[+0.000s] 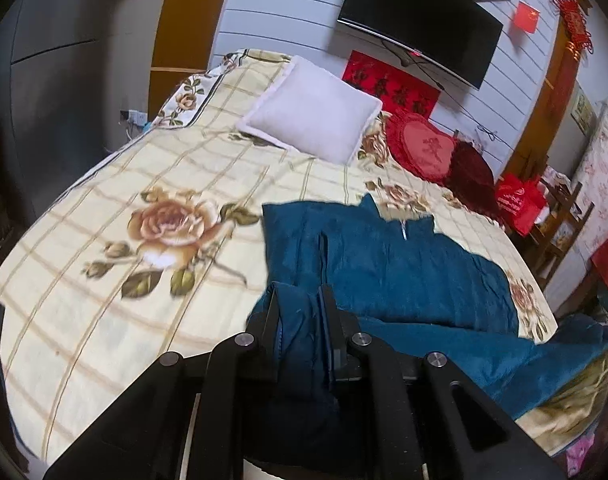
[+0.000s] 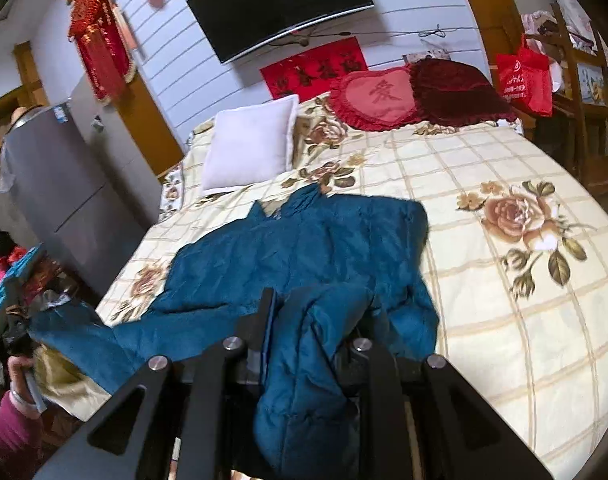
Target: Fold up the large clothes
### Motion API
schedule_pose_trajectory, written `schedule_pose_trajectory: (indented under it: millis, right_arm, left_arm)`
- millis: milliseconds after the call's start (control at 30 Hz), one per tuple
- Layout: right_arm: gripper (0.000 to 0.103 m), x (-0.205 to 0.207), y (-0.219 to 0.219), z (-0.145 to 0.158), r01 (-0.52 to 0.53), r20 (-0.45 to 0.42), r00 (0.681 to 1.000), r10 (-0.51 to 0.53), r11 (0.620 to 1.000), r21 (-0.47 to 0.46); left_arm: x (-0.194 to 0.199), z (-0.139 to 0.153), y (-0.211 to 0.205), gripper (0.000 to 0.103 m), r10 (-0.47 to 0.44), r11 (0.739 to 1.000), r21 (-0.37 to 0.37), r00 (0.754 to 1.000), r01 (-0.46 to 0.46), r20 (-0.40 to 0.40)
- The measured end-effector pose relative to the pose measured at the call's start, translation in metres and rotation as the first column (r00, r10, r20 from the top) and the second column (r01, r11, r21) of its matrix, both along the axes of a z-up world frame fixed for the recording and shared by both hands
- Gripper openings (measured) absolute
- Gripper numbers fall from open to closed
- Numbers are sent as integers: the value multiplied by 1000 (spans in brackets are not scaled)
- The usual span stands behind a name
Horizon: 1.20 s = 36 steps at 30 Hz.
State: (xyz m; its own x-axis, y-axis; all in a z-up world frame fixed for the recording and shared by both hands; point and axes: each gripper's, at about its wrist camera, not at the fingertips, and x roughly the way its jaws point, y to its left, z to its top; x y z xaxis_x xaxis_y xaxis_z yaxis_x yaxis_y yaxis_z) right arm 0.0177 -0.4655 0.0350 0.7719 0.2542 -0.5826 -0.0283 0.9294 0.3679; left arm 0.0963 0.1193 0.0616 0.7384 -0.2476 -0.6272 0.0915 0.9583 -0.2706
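Cream cotton printed with brown roses and a tan grid covered the bed [image 2: 483,168], the largest thing in both views, and it ran from the near edge to the far slatted wall under a black television [image 2: 280,0]. On it lay the teal jacket [image 2: 304,240], a quilted, slightly shiny garment with a zip down its front. Its long axis ran near to far: the collar [image 2: 304,196] pointed at the far wall, and the hem was gathered up at the near side. In the right wrist view the jacket sat on the left half of the bed, with one sleeve [image 2: 84,340] trailing off the near left edge. To its right the cover was bare and wide, apart from the printed flowers. Beyond the collar a strip of bare cover separated the jacket from a white pillow [image 2: 250,142], a red heart cushion [image 2: 373,96] and a dark red cushion [image 2: 455,88] against the wall.

The left gripper [image 1: 300,304] pinched a bunched fold of the jacket's hem between its fingers, which stood a little apart around the thick cloth. The right gripper [image 2: 323,312] likewise clamped a raised wad of the hem, its fingers drawn close on the fabric, which hung down between the black arms.

At the near left a hand [image 2: 20,372] in a pink sleeve showed.
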Motion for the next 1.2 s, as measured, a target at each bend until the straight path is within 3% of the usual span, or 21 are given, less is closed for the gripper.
schedule_pose_trajectory:
  millis: [433,933,1100,1200]
  right_arm:
    - [20,127,-15,-20,96,-75,992,-101,993,-65]
    - [20,200,-28,-49,141,-129,980,-153,985,-100]
    - [20,227,-30,-71,174,-154,970,-188,980,-96]
    - [20,241,-30,-89,201,-170,962,-215,975,-94]
  left_arm:
    - [110,-14,-22,28,102,993,59,995,-101,-7]
    - [182,-35,-39,28,121,988,96,992,-118,-24]
    - [209,-60,-46,28,142,984,118,989,-136,-47]
    - [226,-82,-45,31,121,989,94,988,-112,-95]
